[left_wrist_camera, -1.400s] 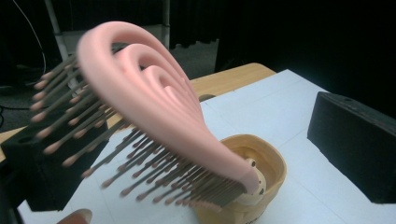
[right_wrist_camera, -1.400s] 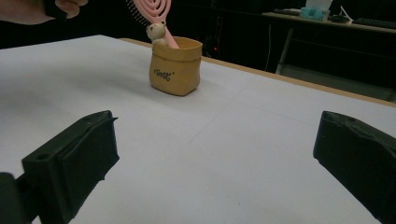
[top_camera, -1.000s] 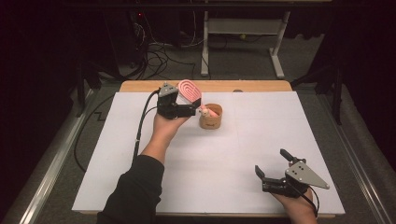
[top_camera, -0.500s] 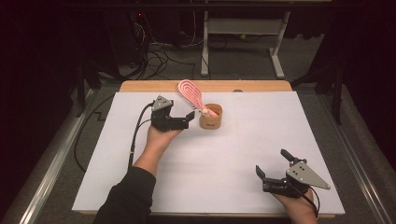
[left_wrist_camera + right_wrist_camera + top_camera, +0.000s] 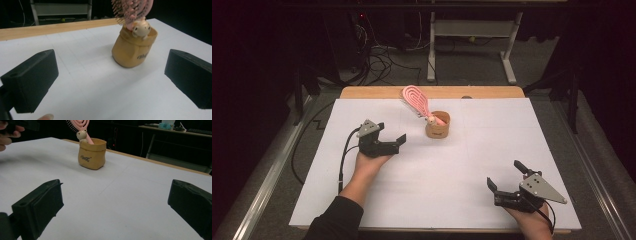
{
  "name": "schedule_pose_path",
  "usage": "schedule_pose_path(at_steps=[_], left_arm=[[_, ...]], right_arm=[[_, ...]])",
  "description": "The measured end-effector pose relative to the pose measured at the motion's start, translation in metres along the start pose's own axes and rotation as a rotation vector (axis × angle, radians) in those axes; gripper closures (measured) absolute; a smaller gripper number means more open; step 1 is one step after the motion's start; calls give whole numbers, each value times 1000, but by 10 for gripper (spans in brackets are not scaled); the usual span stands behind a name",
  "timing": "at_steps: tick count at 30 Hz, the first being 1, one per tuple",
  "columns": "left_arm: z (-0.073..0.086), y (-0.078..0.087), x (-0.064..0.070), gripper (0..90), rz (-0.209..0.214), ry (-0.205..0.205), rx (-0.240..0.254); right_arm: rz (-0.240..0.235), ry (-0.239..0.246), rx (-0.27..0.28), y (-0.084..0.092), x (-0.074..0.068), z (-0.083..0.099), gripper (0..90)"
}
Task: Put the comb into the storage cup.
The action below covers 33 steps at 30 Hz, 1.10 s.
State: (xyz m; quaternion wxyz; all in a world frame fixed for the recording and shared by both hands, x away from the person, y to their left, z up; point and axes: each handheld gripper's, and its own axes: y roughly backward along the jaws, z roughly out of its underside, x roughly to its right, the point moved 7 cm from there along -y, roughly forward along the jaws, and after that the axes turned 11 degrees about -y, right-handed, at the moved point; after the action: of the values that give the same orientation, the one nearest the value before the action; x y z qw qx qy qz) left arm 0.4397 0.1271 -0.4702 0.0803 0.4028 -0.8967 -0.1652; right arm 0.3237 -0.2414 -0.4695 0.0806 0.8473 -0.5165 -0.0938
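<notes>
The pink plastic hairbrush (image 5: 416, 100) stands in the tan fabric pouch (image 5: 438, 127); left gripper (image 5: 398, 142), near the pouch, gapes wide and empty, so retreat without bumping it; right gripper (image 5: 506, 180) likewise wide, empty.

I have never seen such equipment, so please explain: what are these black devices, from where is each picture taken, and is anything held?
A person holds one two-jaw tool in each hand: the left tool and the right tool. One picture is taken from above the white table. The other two come from cameras riding on the tools, so black jaws rise from the bottom. On the table stands a small tan pouch holding a pink hairbrush with a bear figure. Both tools are open and hold nothing.
</notes>
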Motion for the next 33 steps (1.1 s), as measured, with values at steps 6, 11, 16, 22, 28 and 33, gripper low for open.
schedule_pose_path(at_steps=[6, 11, 16, 22, 28, 33], left_arm=[[17, 25, 4, 0, -17, -4, -7], [24, 49, 12, 0, -17, -34, -11], [37, 74, 23, 0, -24, -71, -24], [53, 102, 26, 0, -46, -69, -21], [50, 129, 32, 0, -67, -113, 48], [50, 129, 33, 0, -40, -136, 68]], right_arm=[[2, -7, -1, 0, 1, 0, 2], [6, -13, -4, -1, 3, 1, 3], [11, -16, -6, -1, 5, 1, 2], [15, -25, -8, 1, 6, 2, 2], [18, -20, -11, 4, 5, 3, 2], [33, -20, -24, 2, 3, 5, 2]])
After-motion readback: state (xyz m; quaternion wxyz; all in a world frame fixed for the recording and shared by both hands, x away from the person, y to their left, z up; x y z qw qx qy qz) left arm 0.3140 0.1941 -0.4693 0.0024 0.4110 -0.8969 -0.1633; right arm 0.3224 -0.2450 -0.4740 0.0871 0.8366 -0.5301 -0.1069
